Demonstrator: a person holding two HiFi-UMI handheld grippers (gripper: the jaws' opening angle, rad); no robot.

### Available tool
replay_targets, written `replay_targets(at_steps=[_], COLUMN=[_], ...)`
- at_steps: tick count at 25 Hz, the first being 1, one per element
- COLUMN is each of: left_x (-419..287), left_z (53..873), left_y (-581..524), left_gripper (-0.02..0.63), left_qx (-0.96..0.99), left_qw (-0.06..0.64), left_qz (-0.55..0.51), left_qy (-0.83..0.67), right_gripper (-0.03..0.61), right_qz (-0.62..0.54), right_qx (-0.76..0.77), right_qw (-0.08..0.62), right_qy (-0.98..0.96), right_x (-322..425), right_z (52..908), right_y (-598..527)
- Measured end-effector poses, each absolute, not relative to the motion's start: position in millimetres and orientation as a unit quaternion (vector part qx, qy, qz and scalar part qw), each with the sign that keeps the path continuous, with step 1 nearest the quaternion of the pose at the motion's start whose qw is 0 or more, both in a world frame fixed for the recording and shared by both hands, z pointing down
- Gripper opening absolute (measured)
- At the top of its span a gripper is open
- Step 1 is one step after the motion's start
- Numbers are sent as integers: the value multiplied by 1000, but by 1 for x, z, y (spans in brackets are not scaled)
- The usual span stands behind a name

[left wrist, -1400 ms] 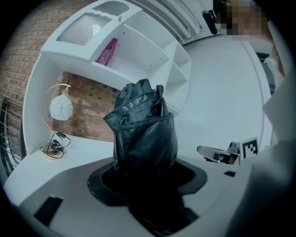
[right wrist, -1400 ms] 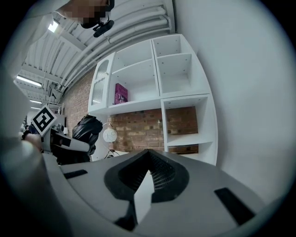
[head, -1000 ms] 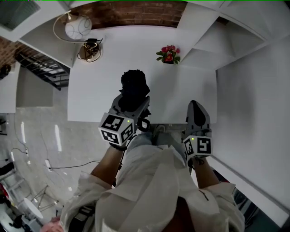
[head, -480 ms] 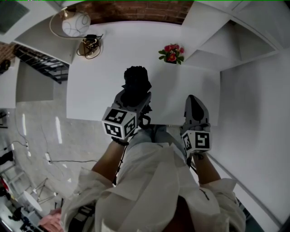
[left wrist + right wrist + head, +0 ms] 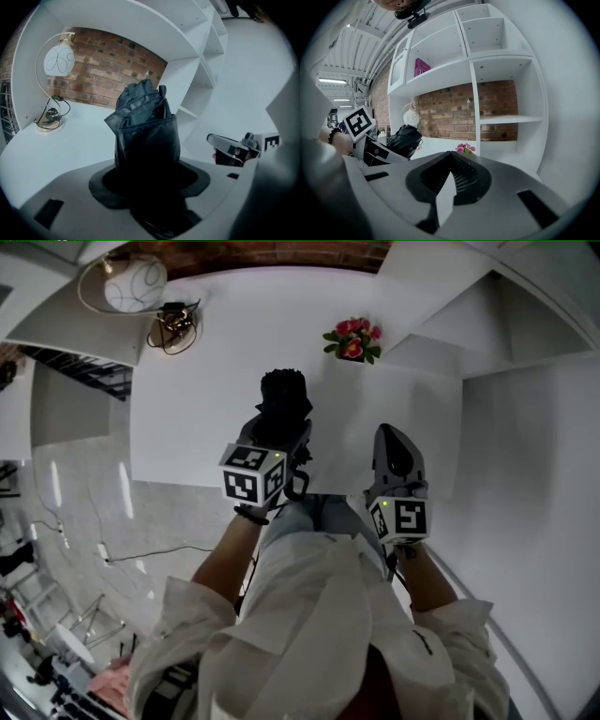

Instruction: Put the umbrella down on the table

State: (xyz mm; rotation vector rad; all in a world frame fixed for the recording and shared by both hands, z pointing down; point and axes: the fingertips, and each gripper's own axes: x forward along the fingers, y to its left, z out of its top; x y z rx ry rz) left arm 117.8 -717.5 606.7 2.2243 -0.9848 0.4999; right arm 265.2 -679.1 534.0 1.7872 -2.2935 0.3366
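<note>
Black folded umbrella [image 5: 147,126] in its sleeve, clamped by left gripper [image 5: 149,180] over white table [image 5: 206,381]; handle end hidden. Right gripper [image 5: 451,157] closed, empty.

— Looks?
— A black folded fabric umbrella [image 5: 284,404], bunched inside its sleeve.
— Whereabouts?
— Clamped between jaws, pointing forward and tilted down, over the white surface [image 5: 206,381]; touching or not, unclear.

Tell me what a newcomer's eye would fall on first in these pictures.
First comes the bunched black umbrella, clamped in the left gripper over the near part of the white table. Next come the pink flowers at the table's far side. The right gripper is shut and empty, to the right of the umbrella.
</note>
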Motion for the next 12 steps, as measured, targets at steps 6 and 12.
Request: replay_targets(at_steps=[6, 12], left_x=[125, 127], left_z=[649, 689], left_y=[-732, -745], left_gripper=[273, 276], left_qx=[824, 787], left_qw=[356, 401], left_qz=[226, 269], left_qy=[-378, -383], right_gripper=[18, 18], right_qz=[133, 145], right_qx=[602, 601], right_qw=[115, 115], right_qy=[-779, -778], right_x=[270, 275], right_z=[557, 571], right_y=[-687, -696])
